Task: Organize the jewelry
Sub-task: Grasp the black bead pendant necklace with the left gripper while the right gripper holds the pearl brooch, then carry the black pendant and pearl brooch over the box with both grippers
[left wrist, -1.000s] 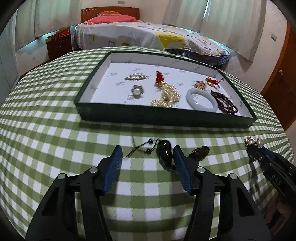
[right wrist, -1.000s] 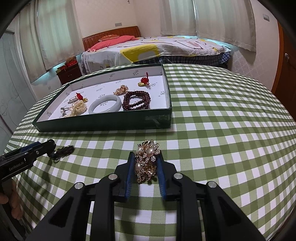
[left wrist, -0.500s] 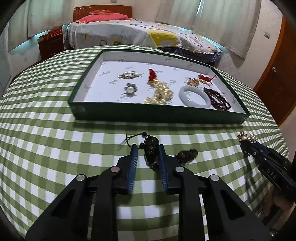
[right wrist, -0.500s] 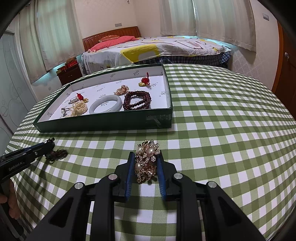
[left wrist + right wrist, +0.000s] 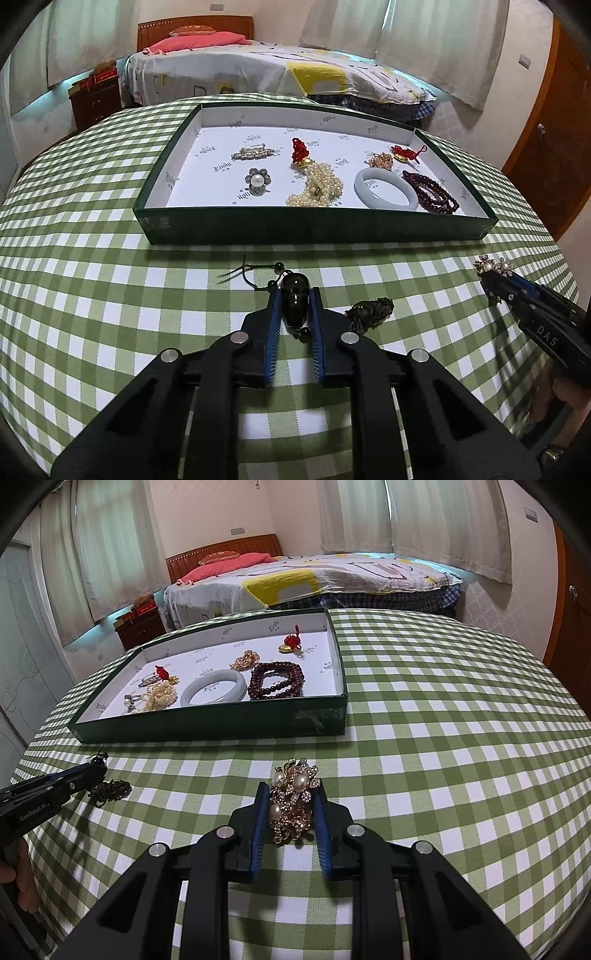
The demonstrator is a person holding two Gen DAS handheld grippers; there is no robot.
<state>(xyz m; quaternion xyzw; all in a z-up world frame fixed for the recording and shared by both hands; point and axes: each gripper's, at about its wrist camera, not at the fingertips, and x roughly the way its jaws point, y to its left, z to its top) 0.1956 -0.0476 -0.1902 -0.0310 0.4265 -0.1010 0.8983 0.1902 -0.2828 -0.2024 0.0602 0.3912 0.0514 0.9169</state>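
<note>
Left wrist view shows my left gripper (image 5: 295, 301) clamped on the dark pendant (image 5: 294, 300) just before the tray (image 5: 317, 230): small, hard, likely slippery, so I grip its body, not its limp cord (image 5: 248, 274).

A table (image 5: 92, 295) under a green-and-white checked cloth carries a shallow dark green tray (image 5: 314, 230) with white lining. In front of the tray, directly on the cloth, lie a black pendant (image 5: 294, 299) with a thin dark cord (image 5: 251, 275) and, just beside it, a brown tassel (image 5: 371, 313).
</note>
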